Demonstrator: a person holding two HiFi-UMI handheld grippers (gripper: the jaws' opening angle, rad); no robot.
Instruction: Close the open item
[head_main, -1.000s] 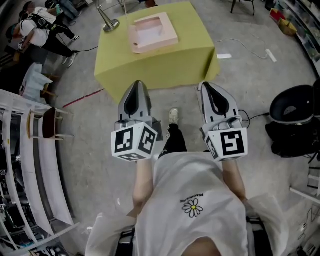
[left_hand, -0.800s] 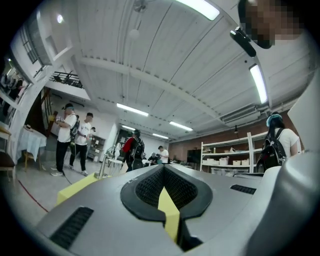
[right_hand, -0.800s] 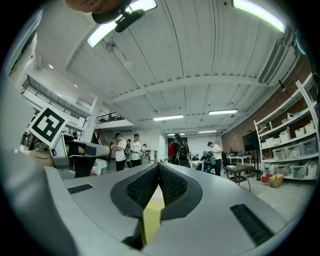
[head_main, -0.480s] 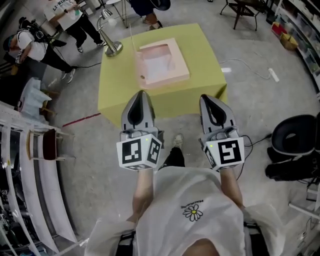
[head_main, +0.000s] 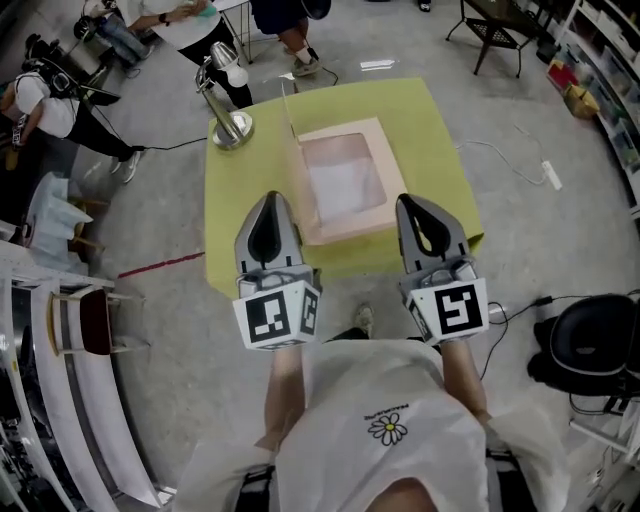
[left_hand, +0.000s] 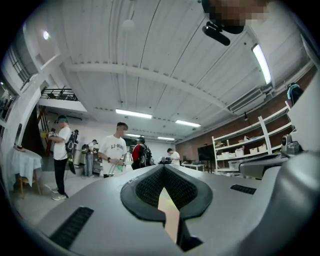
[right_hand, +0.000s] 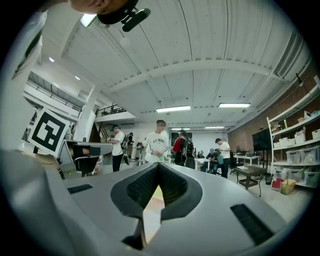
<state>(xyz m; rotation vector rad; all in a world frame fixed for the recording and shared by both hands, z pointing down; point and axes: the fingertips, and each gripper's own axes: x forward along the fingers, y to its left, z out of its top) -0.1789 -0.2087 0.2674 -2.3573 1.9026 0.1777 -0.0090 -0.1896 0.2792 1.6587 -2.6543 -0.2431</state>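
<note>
Both claws are pinched shut and carrying nothing. Left claw (head_main: 272, 205): pads meeting at the tip, nothing in the slit behind them, just a strip of pink and yellow showing through. Right claw (head_main: 414, 210): the same, closed and empty.

What is changing: I am walking up to the counter (head_main: 440, 130). A second ago it was sitting well ahead of both claws, with bare floor between. Now the claw tips are overlapping its near edge and the pink box (head_main: 345, 180) is lying just ahead, between the two claws and a bit nearer the left one.

The box is open, its pale inside showing. Its lid (head_main: 298, 185) seems to be standing up along the box's left side, seen nearly edge-on, so I cannot tell its exact tilt.

A metal lamp (head_main: 230, 125) is standing on the counter's far left corner, apart from the box. People are standing beyond the far edge.

For the task: nothing is touching the box yet, so closing has not started. The approach looks about done. I am guessing the left claw is the better placed to push the lid over to the right.
</note>
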